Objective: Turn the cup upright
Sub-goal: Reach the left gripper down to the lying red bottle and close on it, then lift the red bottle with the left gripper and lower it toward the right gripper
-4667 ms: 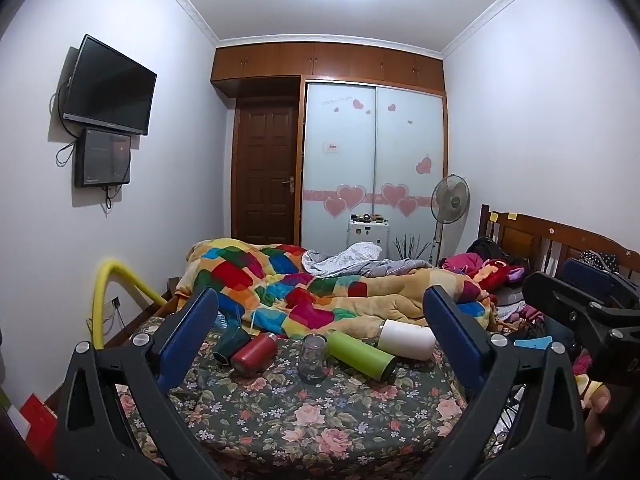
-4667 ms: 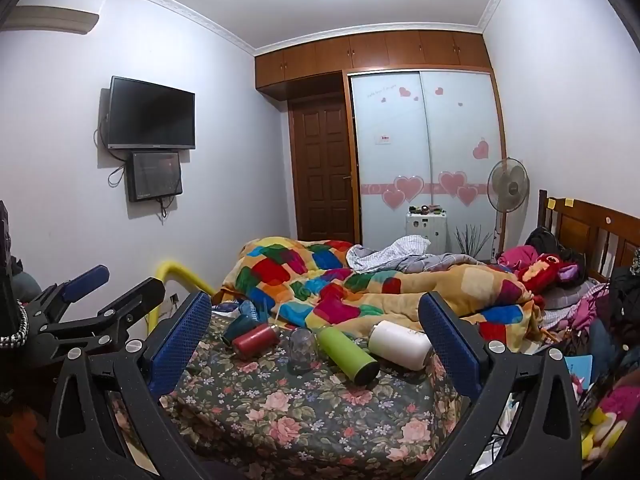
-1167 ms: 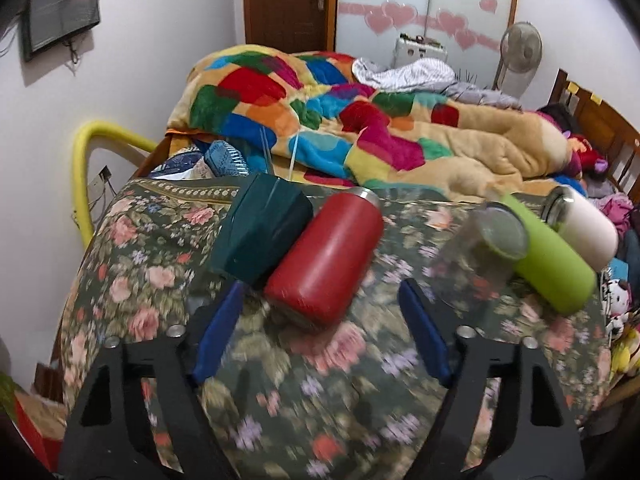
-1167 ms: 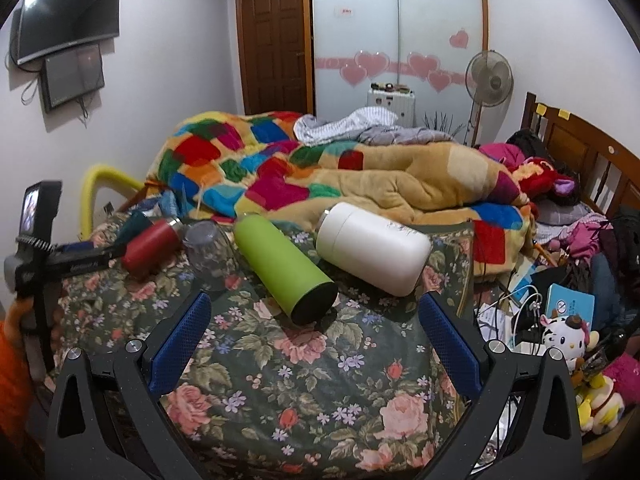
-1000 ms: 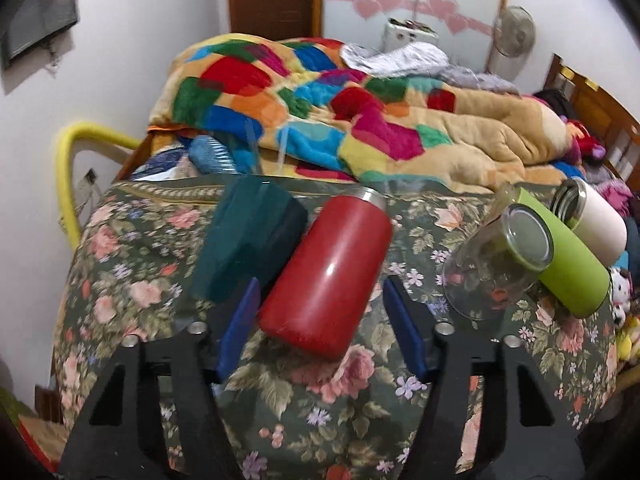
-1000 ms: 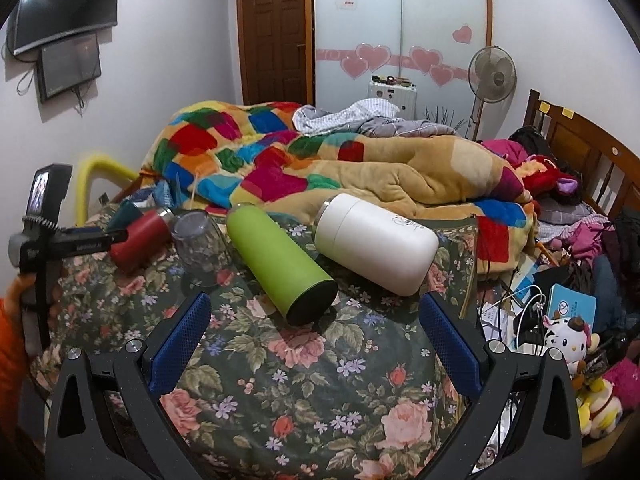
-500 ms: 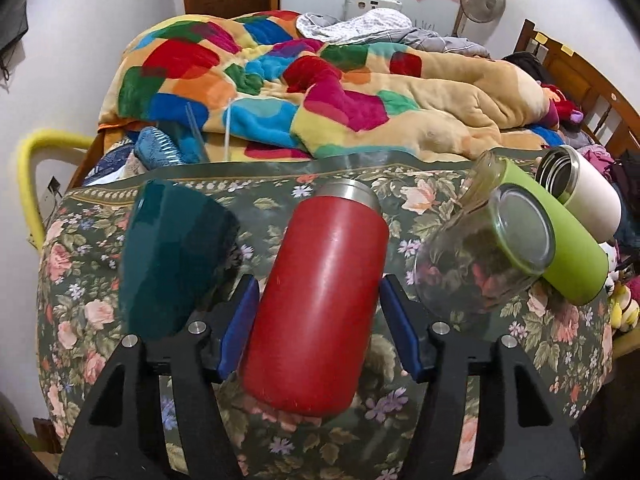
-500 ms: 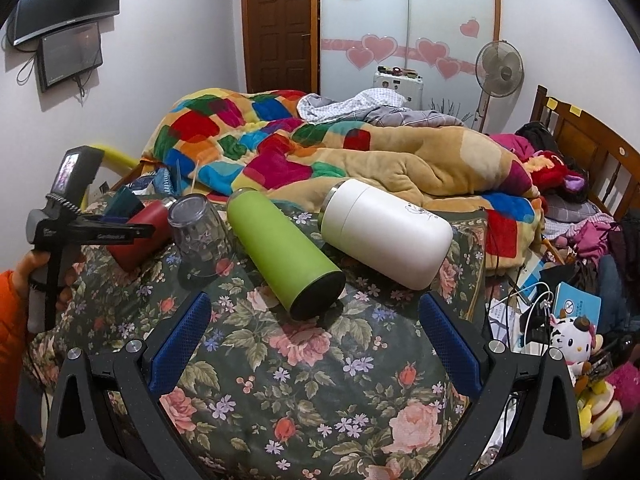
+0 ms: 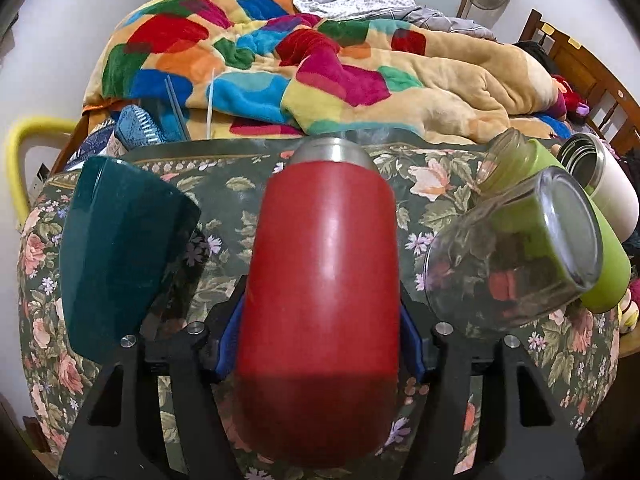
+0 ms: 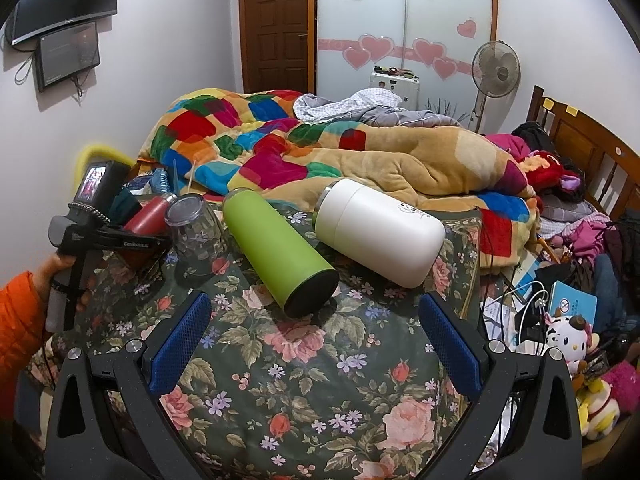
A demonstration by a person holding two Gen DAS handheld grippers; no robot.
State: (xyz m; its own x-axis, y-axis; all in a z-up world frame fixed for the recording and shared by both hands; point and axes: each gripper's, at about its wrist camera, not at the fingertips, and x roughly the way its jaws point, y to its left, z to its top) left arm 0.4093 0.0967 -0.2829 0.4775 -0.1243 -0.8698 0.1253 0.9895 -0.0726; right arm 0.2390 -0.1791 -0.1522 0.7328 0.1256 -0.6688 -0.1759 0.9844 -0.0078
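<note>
Five drinking vessels lie in a row on a floral cloth (image 10: 304, 364) at the near end of a bed. From left to right: a dark teal cup (image 9: 116, 252) on its side, a red flask (image 9: 324, 292) on its side with its steel neck pointing to the far side, a clear glass (image 9: 516, 256) standing mouth-down, a green flask (image 10: 280, 252) on its side, and a white flask (image 10: 380, 232) on its side. The left tongs (image 9: 320, 340) sit around the near end of the red flask, with a blue pad pressed against each side, gripping it. In the right wrist view the left tongs (image 10: 132, 240) appear at the far left, held by a hand in an orange sleeve (image 10: 20, 320). The right tongs (image 10: 316, 336) hang open, wide apart, over the near part of the cloth, close to the base of the green flask and touching nothing. A patchwork blanket (image 10: 312, 152) is heaped on the far side of the vessels.
</note>
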